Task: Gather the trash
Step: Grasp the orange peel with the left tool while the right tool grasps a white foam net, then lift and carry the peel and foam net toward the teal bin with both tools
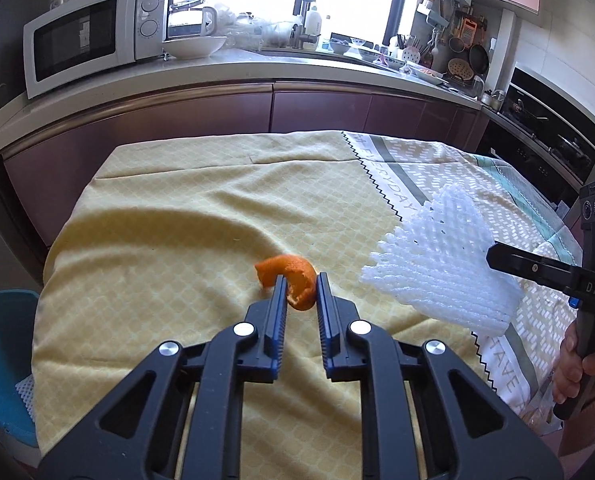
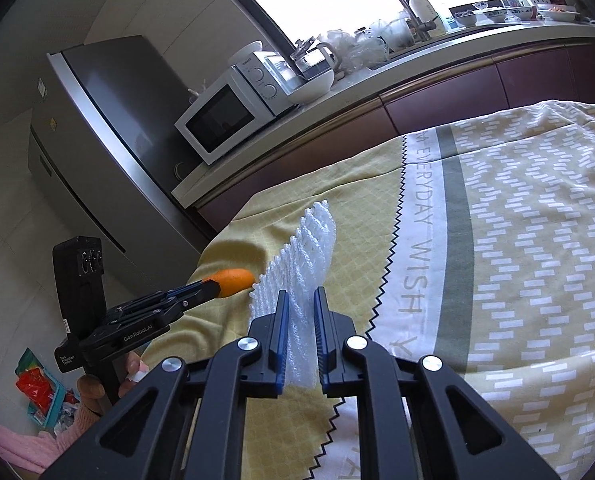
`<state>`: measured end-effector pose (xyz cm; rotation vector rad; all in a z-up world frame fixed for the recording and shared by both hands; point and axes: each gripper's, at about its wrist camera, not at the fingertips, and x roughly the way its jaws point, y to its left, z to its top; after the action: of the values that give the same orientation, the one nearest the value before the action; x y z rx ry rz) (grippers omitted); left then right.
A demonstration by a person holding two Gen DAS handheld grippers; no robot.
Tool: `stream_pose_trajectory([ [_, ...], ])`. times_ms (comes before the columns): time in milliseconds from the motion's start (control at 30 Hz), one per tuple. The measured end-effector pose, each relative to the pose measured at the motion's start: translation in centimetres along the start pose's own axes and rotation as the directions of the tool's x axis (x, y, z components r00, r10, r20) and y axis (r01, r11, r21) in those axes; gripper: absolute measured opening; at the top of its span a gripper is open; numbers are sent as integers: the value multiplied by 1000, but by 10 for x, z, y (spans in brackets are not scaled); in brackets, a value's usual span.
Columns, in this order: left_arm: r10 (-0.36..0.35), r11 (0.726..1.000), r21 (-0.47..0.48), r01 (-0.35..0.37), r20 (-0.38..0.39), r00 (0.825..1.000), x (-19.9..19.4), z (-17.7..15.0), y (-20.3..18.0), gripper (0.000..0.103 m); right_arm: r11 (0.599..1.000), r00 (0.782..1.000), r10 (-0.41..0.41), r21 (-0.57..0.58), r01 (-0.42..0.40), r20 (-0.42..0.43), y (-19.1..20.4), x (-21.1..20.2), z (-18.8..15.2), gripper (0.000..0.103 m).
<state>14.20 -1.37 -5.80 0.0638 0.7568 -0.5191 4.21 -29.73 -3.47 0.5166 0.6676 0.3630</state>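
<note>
Peel (image 1: 293,280), light, stiff and curled, is sitting pinched by its edge in the left claw (image 1: 301,286) above the table (image 1: 169,216), while the right claw (image 2: 301,304) is squeezing soft, featherlight foam net (image 2: 297,256) near one end.

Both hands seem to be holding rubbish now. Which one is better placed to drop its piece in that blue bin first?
Probably the left. Its jaws pinch the orange peel, and the blue bin sits by the table's left edge. The right gripper holds the white foam net farther from it.
</note>
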Motion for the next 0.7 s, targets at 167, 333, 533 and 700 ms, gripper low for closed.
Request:
stream_pose_trajectory([
  [167, 9, 1000, -11, -8, 20, 1000, -18, -3, 7, 15, 999, 999, 32, -13, -32, -11, 11, 10, 3, 11],
  [333, 19, 1000, -18, -19, 32, 999, -32, -6, 13, 15, 998, 998, 58, -26, -59, -23, 21, 20, 6, 11],
  [533, 34, 999, -28, -33, 45, 998, -47, -10, 23, 14, 996, 996, 80, -35, -81, -35, 32, 31, 8, 11],
  [700, 45, 998, -45, -43, 51, 998, -57, -15, 32, 14, 994, 994, 98, -43, -100, -51, 40, 41, 9, 11],
])
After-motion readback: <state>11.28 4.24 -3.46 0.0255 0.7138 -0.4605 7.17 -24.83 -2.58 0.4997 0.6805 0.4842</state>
